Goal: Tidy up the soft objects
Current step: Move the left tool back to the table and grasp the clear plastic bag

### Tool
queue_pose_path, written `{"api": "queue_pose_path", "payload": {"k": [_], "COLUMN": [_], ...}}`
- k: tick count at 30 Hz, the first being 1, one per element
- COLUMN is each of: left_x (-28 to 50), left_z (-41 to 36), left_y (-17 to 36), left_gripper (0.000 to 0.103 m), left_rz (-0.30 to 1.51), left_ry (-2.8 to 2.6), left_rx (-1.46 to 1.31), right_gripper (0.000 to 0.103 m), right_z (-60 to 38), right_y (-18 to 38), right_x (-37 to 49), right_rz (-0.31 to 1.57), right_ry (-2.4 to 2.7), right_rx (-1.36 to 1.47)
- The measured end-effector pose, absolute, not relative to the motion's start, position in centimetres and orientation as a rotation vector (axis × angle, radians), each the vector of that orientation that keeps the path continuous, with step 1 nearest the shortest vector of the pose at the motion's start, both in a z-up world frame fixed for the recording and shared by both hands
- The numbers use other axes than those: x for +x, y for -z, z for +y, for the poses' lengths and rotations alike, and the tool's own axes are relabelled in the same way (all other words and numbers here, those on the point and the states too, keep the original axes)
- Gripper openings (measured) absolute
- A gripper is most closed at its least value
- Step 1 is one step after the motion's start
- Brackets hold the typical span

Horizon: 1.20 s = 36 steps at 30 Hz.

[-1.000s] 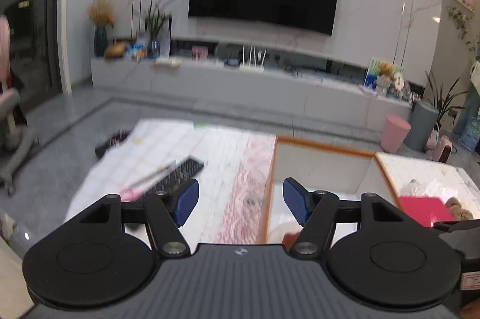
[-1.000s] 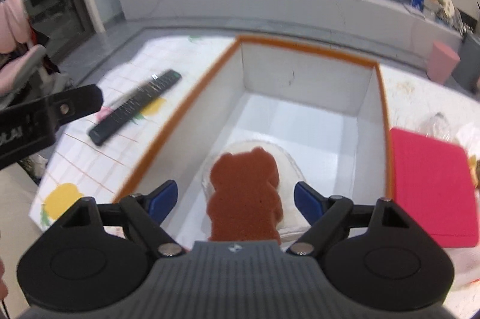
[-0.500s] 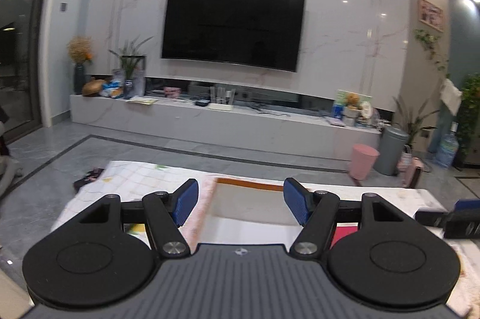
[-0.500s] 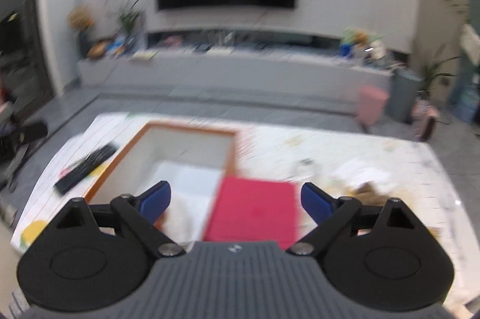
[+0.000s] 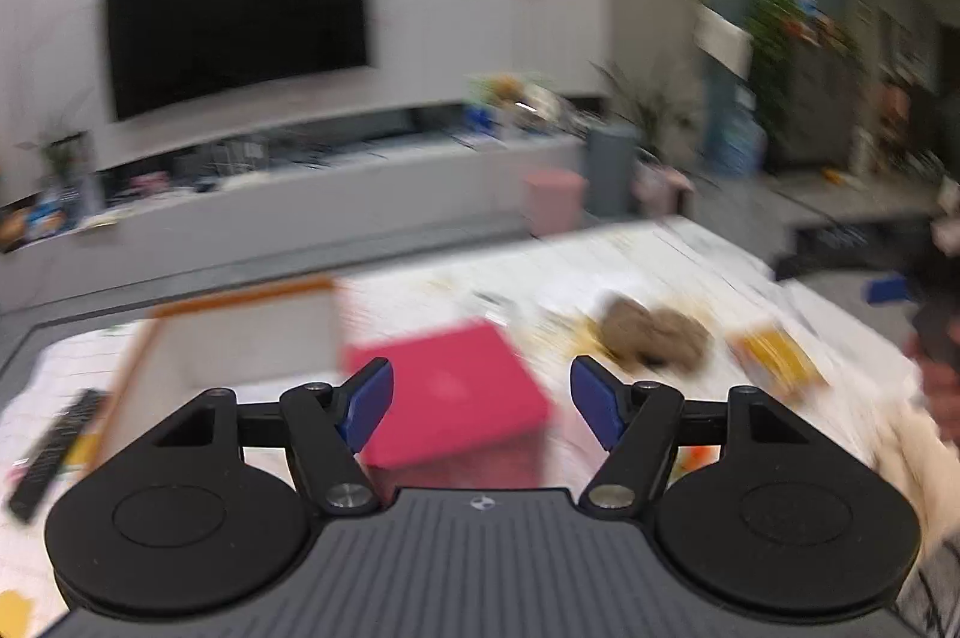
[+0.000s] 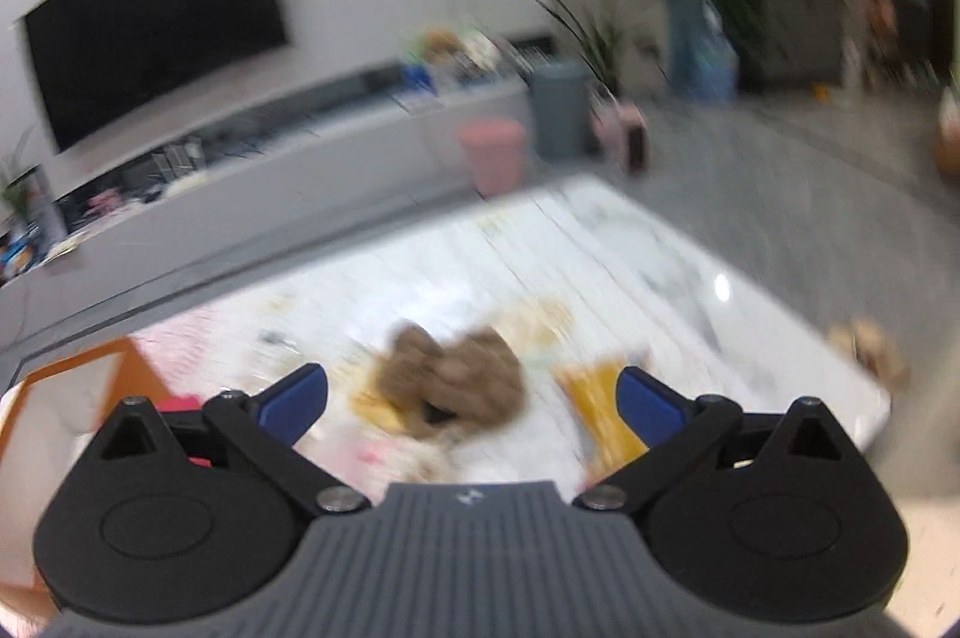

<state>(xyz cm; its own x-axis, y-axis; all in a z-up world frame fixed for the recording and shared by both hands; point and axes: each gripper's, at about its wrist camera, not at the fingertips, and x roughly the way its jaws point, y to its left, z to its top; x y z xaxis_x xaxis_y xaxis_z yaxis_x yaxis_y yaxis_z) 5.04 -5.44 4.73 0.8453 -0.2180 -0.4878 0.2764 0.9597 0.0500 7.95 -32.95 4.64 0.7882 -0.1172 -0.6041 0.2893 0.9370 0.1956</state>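
Observation:
A blurred brown plush toy (image 6: 456, 380) lies on the white table, just beyond my right gripper (image 6: 473, 407). That gripper's jaws are opening wide with nothing between them. The left wrist view shows the same plush toy (image 5: 654, 338) to the right of a flat red pad (image 5: 450, 392). My left gripper (image 5: 480, 410) hovers over the pad's near right corner, jaws opening and holding nothing. The white box with an orange rim (image 5: 240, 332) stands left of the pad, and its rim (image 6: 78, 368) is at the lower left of the right wrist view.
A yellow packet (image 6: 600, 398) lies right of the plush toy. A beige lump (image 6: 870, 344) sits near the table's right edge. A black remote (image 5: 54, 446) lies left of the box. A hand (image 5: 942, 386) shows at the right edge. A pink bin (image 6: 492, 152) stands beyond the table.
Both views have swung right, from the box to the red pad and the plush toy. The brown bear-shaped piece in the box has left the right view. The right jaws stand wider.

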Motion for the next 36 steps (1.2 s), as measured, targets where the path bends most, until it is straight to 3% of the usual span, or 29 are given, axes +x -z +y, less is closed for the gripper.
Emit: {"api": "queue_pose_path", "payload": {"k": [6,12,22,23,25,26,27,29,36], "left_x": [6.2,6.8,9.5,9.8,10.1,10.3,10.5,11.2,9.7], "left_z": [-11.2,-15.1,-17.4,-17.3,-17.0,-16.7,-16.4,-15.7,-13.2], "left_y": [2.0,7.6,10.7,10.6,10.4,10.3,10.2,10.1,7.5], "left_gripper": [0.078,0.078,0.075,0.071,0.052,0.03,0.018,0.006,0.003], "left_rz": [0.558,0.434,0.426,0.428,0.432,0.448,0.482,0.558,0.523], "left_ry": [0.475,0.482,0.435,0.428,0.417,0.425,0.44,0.483,0.452], "left_rx": [0.278,0.426,0.459,0.442,0.396,0.367,0.346,0.283,0.208], "right_gripper": [0.1,0.1,0.1,0.1,0.1,0.1,0.1,0.1,0.1], "right_z": [-36.0,-36.3,-33.5,-33.4,-33.2,-33.3,-33.4,-33.6,-33.5], "right_y": [0.9,3.2,5.2,5.4,5.7,5.8,5.9,6.0,7.3], "right_x": [11.5,12.5,13.6,13.6,13.7,13.8,13.8,13.8,14.2], "right_rz": [0.79,0.838,0.922,0.929,0.938,0.942,0.946,0.949,0.999], "right_ry": [0.222,0.241,0.175,0.167,0.169,0.172,0.175,0.181,0.142], "right_rx": [0.346,0.381,0.313,0.308,0.302,0.302,0.307,0.32,0.347]}}
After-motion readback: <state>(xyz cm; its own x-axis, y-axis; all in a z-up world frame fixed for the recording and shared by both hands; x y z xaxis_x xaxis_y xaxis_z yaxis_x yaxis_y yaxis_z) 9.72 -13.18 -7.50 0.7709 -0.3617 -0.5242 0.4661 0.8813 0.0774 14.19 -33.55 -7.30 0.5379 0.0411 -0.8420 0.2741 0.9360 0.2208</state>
